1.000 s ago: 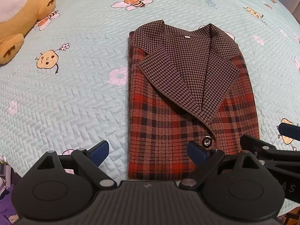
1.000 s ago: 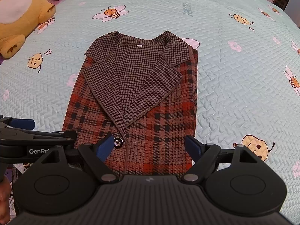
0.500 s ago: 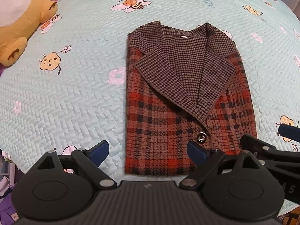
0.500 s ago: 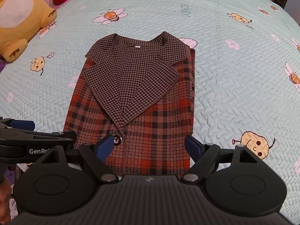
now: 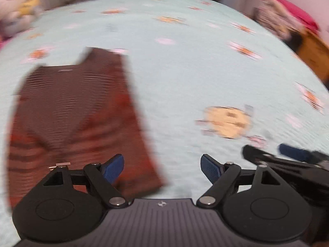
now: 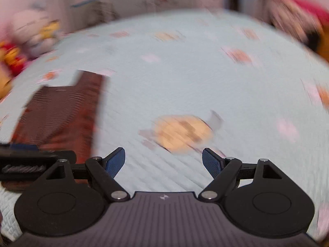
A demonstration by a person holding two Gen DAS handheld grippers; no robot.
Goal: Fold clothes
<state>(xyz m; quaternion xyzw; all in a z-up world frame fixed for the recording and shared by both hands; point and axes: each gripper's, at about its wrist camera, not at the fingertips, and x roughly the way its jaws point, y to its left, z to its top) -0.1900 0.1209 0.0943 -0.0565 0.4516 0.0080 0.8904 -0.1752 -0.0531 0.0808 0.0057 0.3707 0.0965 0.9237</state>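
A folded red plaid jacket with a houndstooth collar (image 5: 72, 113) lies flat on the pale green quilted bed (image 5: 195, 72). Both views are blurred by motion. In the left wrist view it fills the left half, and my left gripper (image 5: 162, 167) is open and empty over its near right corner. In the right wrist view the jacket (image 6: 59, 113) sits at the far left. My right gripper (image 6: 163, 161) is open and empty above bare quilt to the jacket's right, near a yellow cartoon print (image 6: 183, 132).
Plush toys (image 6: 22, 47) lie at the bed's far left edge. A pink and orange pile (image 5: 298, 26) sits beyond the bed at the far right. My right gripper's body (image 5: 287, 164) shows at the right of the left wrist view.
Both grippers have swung quickly to the right and tilted up. The jacket has slid to the left of both views and the far room now shows. Both stay open.
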